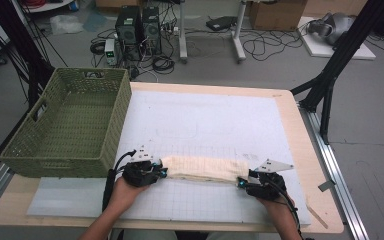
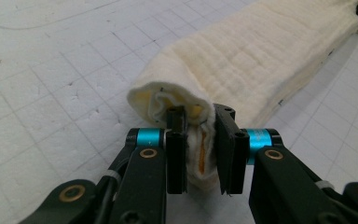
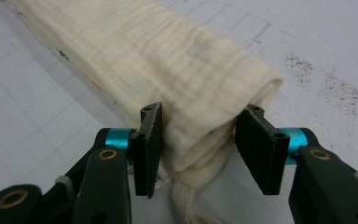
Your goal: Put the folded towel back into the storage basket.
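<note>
A cream cloth, rolled into a long bundle, lies across the front of the white grid mat. My left gripper holds the roll's left end. In the left gripper view the jaws of the left gripper stand close together, pinching the folded layers of the cloth. My right gripper is at the roll's right end. In the right gripper view the jaws of the right gripper stand wider apart and press both sides of the thick cloth, which narrows between them. A loose tail hangs below.
A green woven basket stands empty at the table's left, just beyond my left gripper. The mat covers most of the wooden tabletop. Beyond the table's far edge are cables and computer boxes on the floor.
</note>
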Motion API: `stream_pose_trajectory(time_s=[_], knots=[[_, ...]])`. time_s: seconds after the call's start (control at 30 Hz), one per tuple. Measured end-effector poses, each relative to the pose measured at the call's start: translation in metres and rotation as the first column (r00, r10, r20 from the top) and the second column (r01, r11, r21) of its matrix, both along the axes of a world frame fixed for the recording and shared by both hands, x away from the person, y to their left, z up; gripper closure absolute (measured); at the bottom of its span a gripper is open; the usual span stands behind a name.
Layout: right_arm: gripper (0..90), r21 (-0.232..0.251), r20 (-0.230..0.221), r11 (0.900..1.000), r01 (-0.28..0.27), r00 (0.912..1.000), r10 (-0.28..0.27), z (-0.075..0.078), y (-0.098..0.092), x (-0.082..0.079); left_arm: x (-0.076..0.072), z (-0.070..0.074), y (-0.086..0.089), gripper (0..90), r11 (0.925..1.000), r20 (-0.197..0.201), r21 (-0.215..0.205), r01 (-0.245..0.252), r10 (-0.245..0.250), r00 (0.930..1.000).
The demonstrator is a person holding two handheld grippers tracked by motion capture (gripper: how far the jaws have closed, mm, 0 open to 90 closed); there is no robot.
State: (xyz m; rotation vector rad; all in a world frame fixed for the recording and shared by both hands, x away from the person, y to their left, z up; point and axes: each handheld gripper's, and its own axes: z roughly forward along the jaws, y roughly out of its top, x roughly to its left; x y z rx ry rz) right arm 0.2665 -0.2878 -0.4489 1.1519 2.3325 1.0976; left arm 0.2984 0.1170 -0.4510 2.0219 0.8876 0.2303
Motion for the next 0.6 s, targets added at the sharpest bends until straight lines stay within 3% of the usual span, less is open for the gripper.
stream_pose_trajectory(time_s=[0.2, 0.6], knots=[[55.8, 0.003, -0.001, 1.0, -0.005, 1.0, 0.005, -0.0002, 0.0, 0.0003, -0.0002, 0.0, -0.0005, 75.5, 1.0, 0.001, 0.0, -0.002, 0.002, 1.0], [74.3, 0.032, -0.019, 0.999, -0.026, 0.9995, 0.026, -0.0002, 0.0002, 0.0007, -0.0004, 0.0001, -0.0008, 76.0, 1.0, 0.003, 0.006, 0.001, -0.001, 1.0]])
